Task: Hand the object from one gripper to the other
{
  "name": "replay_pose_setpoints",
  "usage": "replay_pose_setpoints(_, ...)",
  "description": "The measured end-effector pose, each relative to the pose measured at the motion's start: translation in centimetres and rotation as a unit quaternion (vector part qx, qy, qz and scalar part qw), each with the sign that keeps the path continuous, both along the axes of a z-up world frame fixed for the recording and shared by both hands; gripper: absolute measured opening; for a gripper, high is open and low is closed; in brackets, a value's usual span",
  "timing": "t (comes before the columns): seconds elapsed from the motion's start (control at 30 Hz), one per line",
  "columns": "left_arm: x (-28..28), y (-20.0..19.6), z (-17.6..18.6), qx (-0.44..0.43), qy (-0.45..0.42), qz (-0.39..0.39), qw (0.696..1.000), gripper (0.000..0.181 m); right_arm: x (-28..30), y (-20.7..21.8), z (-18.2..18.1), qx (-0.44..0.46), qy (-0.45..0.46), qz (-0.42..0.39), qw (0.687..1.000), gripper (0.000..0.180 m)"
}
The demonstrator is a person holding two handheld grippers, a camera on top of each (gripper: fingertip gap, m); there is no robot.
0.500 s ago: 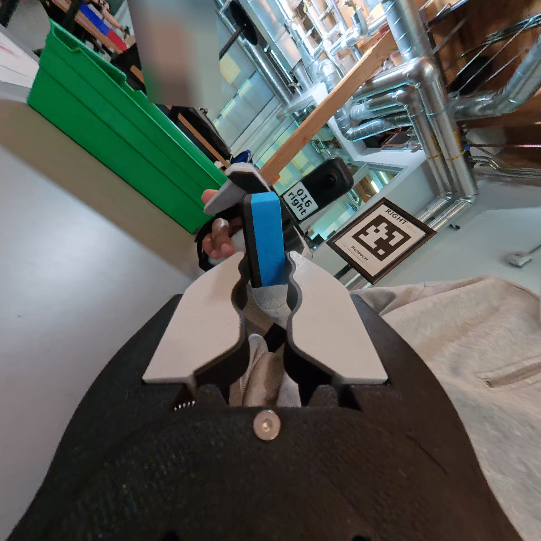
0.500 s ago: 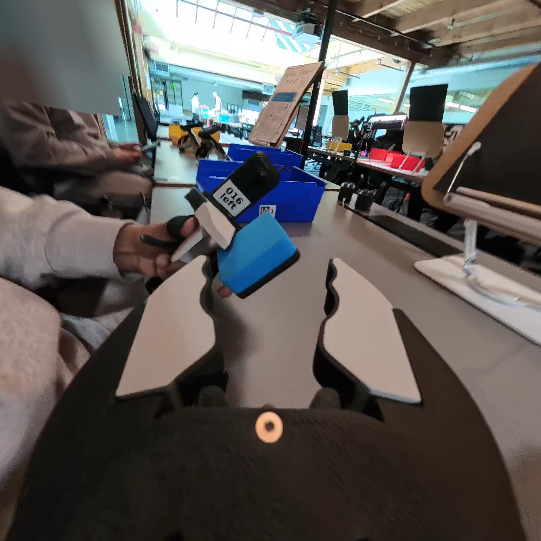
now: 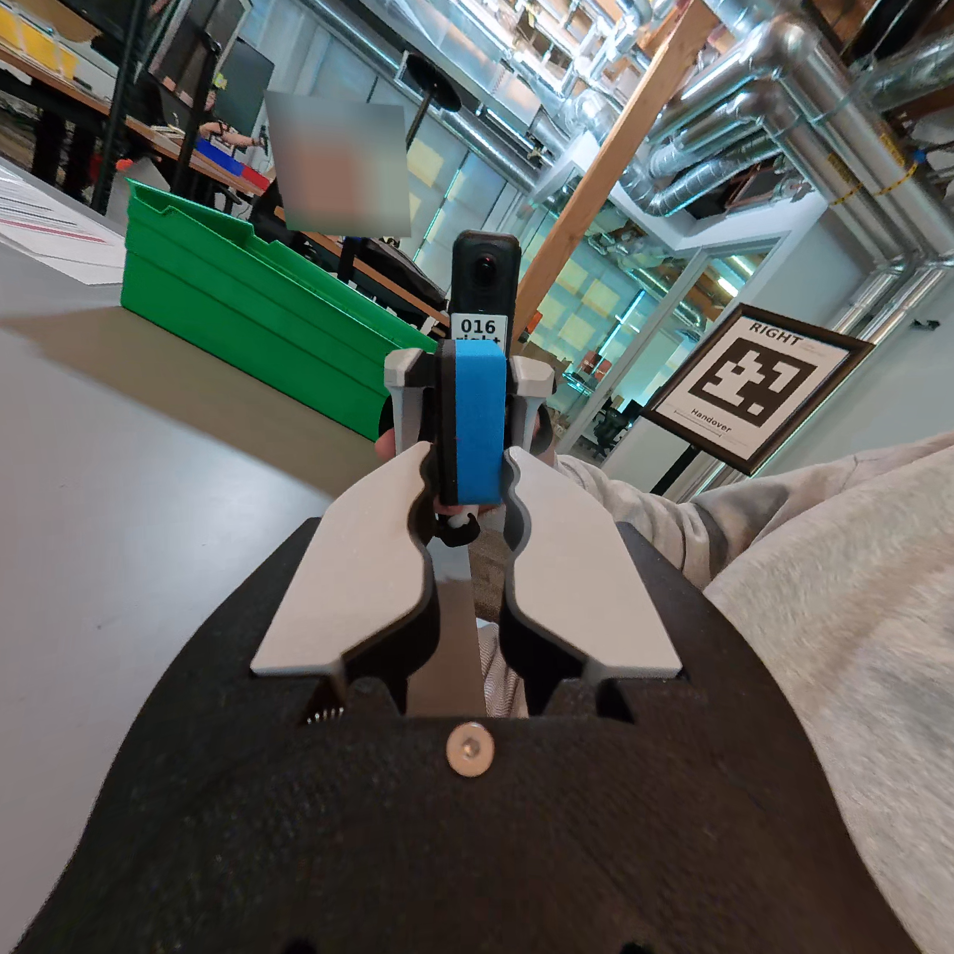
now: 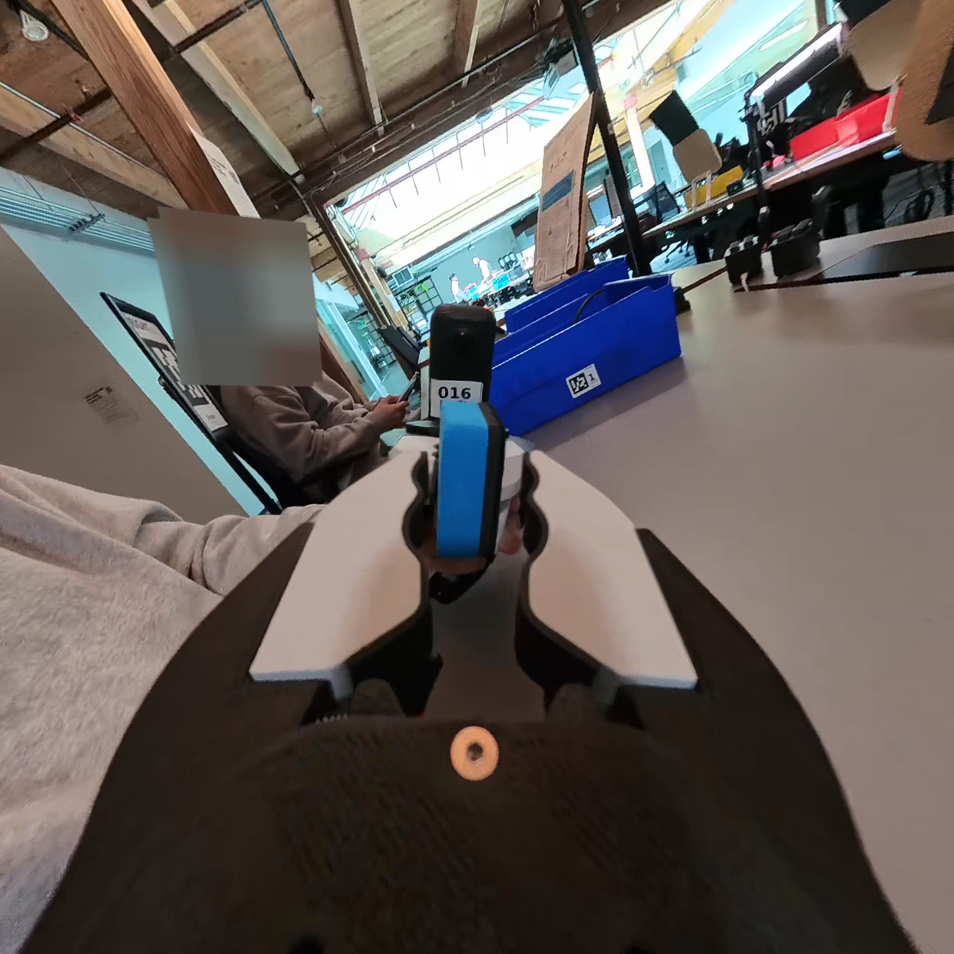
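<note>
My left gripper (image 3: pixel 464 470) is closed on the blue block (image 3: pixel 477 423), held upright in the air. My right gripper (image 4: pixel 475 482) has fingers at both sides of the block (image 4: pixel 462 485); I cannot tell if they touch. Green bin (image 3: pixel 248 315) behind on left view, blue bin (image 4: pixel 583 356) on right.

Your blue block (image 3: pixel 477 423) hides part of the right gripper (image 3: pixel 468 379) behind it, so contact at those jaws cannot be confirmed. In the right wrist view the block (image 4: pixel 461 490) masks the left gripper (image 4: pixel 508 482) (only slivers show). The green bin (image 3: pixel 248 304) loses its far end behind them.
</note>
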State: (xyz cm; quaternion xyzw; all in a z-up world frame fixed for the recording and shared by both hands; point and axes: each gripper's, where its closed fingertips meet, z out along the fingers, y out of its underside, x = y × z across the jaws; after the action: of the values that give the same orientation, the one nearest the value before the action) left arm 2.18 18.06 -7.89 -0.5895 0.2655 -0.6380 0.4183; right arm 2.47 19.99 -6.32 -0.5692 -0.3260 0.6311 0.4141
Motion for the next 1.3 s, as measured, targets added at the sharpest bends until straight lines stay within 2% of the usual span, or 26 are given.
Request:
replay_pose_setpoints(0.07, 0.3, -0.2, -0.2, 0.003, 0.008, -0.005, 1.000, 0.022, -0.3, -0.4, -0.2, -0.006, -0.004, 0.015, 1.000, 0.023)
replay_pose_setpoints(0.37, 0.4, -0.2, -0.2, -0.001, 0.002, -0.005, 1.000, 0.025, -0.2, -0.4, -0.1, -0.005, -0.012, 0.015, 1.000, 0.022)
replay_pose_setpoints(0.47, -0.1, 0.3, 0.8, 0.012, -0.023, 0.022, 0.999, 0.062, 0.2, -0.1, 0.2, -0.033, 0.006, 0.013, 0.999, 0.022)
replay_pose_setpoints(0.53, -0.8, 0.9, 1.4, 0.082, -0.002, 0.086, 0.993, 0.082, 0.7, 0.3, 0.4, -0.077, 0.025, 0.024, 0.996, 0.022)
replay_pose_setpoints(0.63, -1.1, 0.8, 1.2, 0.205, 0.092, 0.143, 0.964, 0.083, 1.2, 0.7, -0.1, -0.168, 0.032, 0.058, 0.984, 0.022)
replay_pose_setpoints(0.7, -0.8, 0.8, 0.4, 0.253, 0.146, 0.157, 0.943, 0.084, 1.1, 0.4, -1.1, -0.234, 0.014, 0.091, 0.968, 0.022)
replay_pose_setpoints(0.83, 0.6, 0.1, -1.3, 0.281, 0.191, 0.132, 0.931, 0.081, 0.2, -0.6, -3.2, -0.298, -0.033, 0.121, 0.946, 0.022)
replay_pose_setpoints(0.97, 1.5, -0.5, -2.7, 0.308, 0.237, 0.114, 0.914, 0.060, -0.2, -1.2, -3.2, -0.320, -0.032, 0.140, 0.937, 0.022)
replay_pose_setpoints(1.0, 1.5, -0.4, -2.8, 0.314, 0.243, 0.118, 0.910, 0.060, -0.2, -1.2, -3.2, -0.320, -0.030, 0.138, 0.937, 0.022)
replay_pose_setpoints(1.13, 1.6, -0.3, -2.2, 0.299, 0.232, 0.122, 0.918, 0.058, -0.2, -0.7, -2.6, -0.290, -0.007, 0.126, 0.949, 0.029)
replay_pose_setpoints(1.2, 1.5, -0.1, -2.0, 0.276, 0.219, 0.123, 0.928, 0.058, 0.0, 0.4, -2.3, -0.261, 0.013, 0.087, 0.961, 0.051)
replay_pose_setpoints(1.23, 1.4, -0.1, -2.0, 0.257, 0.210, 0.118, 0.936, 0.058, 0.3, 1.1, -2.0, -0.240, 0.026, 0.061, 0.968, 0.054)
replay_pose_setpoints(1.3, 1.2, -0.1, -1.9, 0.199, 0.184, 0.096, 0.958, 0.059, 1.1, 1.8, -1.1, -0.197, 0.038, 0.030, 0.979, 0.046)
